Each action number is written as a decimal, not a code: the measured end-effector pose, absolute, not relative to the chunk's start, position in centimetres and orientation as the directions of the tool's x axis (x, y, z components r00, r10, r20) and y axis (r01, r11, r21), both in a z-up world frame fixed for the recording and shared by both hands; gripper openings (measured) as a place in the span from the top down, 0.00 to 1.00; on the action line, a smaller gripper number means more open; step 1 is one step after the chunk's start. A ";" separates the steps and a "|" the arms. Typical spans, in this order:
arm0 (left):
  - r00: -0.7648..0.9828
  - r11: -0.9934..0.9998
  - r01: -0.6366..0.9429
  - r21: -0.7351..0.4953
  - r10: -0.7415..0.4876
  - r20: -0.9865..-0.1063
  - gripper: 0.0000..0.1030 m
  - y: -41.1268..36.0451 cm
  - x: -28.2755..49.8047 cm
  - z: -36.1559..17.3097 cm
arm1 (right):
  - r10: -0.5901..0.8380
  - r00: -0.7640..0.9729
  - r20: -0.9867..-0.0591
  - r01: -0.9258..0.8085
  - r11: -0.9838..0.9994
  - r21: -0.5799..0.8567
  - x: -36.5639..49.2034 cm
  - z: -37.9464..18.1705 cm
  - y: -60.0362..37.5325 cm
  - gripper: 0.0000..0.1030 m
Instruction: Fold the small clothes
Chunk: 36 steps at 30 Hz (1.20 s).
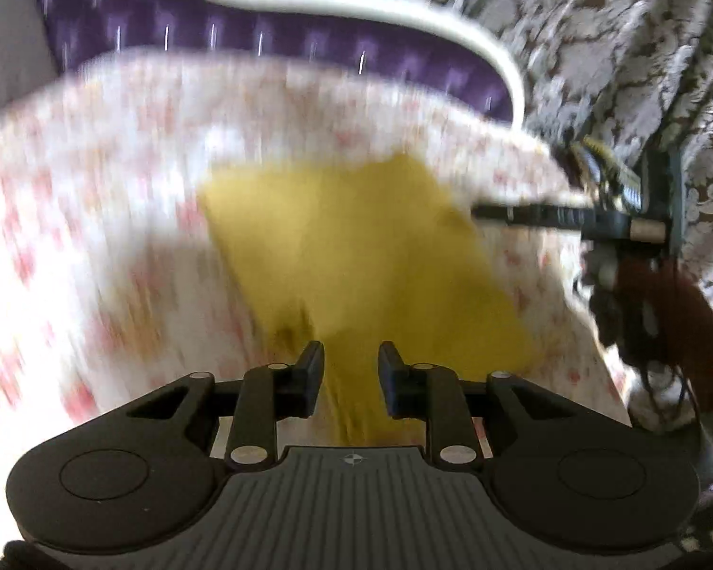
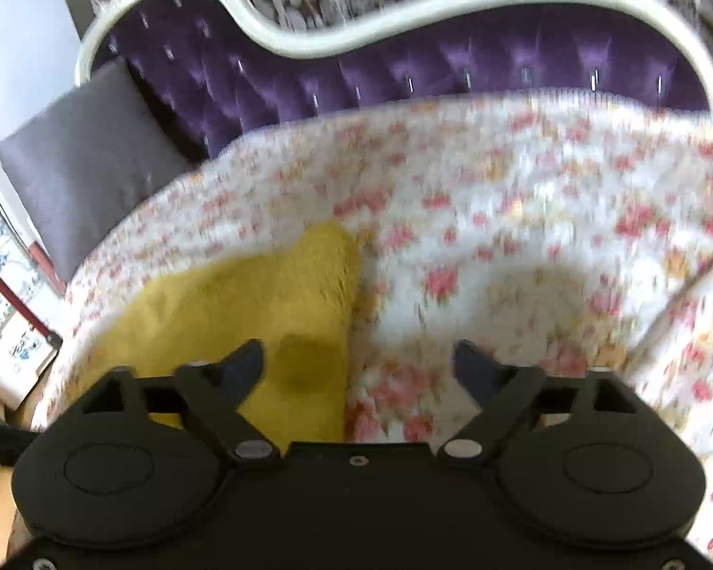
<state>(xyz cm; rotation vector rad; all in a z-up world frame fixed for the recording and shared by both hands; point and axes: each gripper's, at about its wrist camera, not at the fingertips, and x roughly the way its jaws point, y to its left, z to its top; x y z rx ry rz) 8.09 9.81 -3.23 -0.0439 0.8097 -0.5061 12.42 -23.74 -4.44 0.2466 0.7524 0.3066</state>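
Observation:
A small mustard-yellow garment (image 1: 356, 247) lies on a floral bedspread (image 1: 95, 199), partly folded. In the left wrist view my left gripper (image 1: 350, 380) sits over the garment's near edge with its jaws a little apart; yellow cloth runs down between the fingers, but no pinch shows. My right gripper (image 1: 523, 213) appears at the garment's right side in this view. In the right wrist view the right gripper (image 2: 359, 365) is wide open and empty above the right edge of the garment (image 2: 242, 294) and the bedspread (image 2: 523, 199). Both views are motion-blurred.
A purple tufted headboard (image 2: 404, 71) with a white curved frame stands behind the bed. A grey cushion (image 2: 81, 156) leans at its left end. Patterned grey wallpaper (image 1: 618, 47) lies behind. A box with printed paper (image 2: 9, 313) sits beside the bed at the left.

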 end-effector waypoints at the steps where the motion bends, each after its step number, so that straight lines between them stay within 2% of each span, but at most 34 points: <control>1: 0.621 0.889 0.416 -0.193 -0.433 -0.653 0.63 9.5 8.3 -2.5 | 0.351 0.710 -0.610 -0.191 0.930 0.313 12.5 -4.0 -23.5 0.00; 2: 0.664 0.899 0.409 -0.157 -0.411 -0.624 0.54 8.9 8.9 -2.0 | 0.340 0.728 -0.596 -0.197 0.936 0.293 12.8 -3.6 -23.2 0.00; 6: 0.740 0.926 0.370 -0.079 -0.345 -0.578 0.52 5.5 12.0 -2.1 | 0.297 0.752 -0.589 -0.206 0.954 0.217 15.0 -3.6 -21.4 0.00; 13: 0.722 0.941 0.335 0.052 -0.221 -0.656 0.52 1.3 17.5 -6.8 | 0.214 0.741 -0.636 -0.182 0.976 0.117 18.1 -6.1 -20.4 0.01; 14: 0.713 0.943 0.325 0.065 -0.199 -0.672 0.49 1.4 18.0 -7.7 | 0.184 0.737 -0.650 -0.171 0.982 0.083 18.4 -6.7 -20.4 0.01; 16: 0.710 0.949 0.312 0.034 -0.209 -0.673 0.46 2.5 18.0 -8.5 | 0.160 0.729 -0.666 -0.165 0.985 0.056 18.6 -7.5 -20.7 0.01; 17: 0.713 0.953 0.302 0.028 -0.206 -0.670 0.38 3.0 17.9 -8.7 | 0.166 0.728 -0.666 -0.168 0.984 0.062 18.6 -7.9 -20.8 0.01; 19: 0.724 0.957 0.287 0.032 -0.195 -0.662 0.33 3.5 17.8 -8.9 | 0.166 0.730 -0.663 -0.170 0.984 0.059 18.5 -8.2 -20.8 0.01; 23: 0.721 0.966 0.255 -0.028 -0.210 -0.661 0.35 4.8 16.8 -7.7 | 0.167 0.752 -0.638 -0.175 0.983 0.050 17.9 -7.5 -20.7 0.01; 26: 0.766 0.972 0.235 -0.010 -0.192 -0.614 0.35 5.5 14.9 -6.0 | 0.178 0.793 -0.583 -0.187 0.981 0.046 16.2 -5.9 -21.0 0.01; 30: 0.799 0.979 0.200 -0.049 -0.192 -0.570 0.35 6.7 12.0 -4.0 | 0.207 0.830 -0.519 -0.220 0.975 0.038 12.7 -3.4 -21.1 0.01; 36: 0.789 0.980 0.190 -0.063 -0.190 -0.585 0.35 6.1 8.1 -3.2 | 0.202 0.820 -0.536 -0.232 0.973 0.013 8.8 -2.3 -20.3 0.01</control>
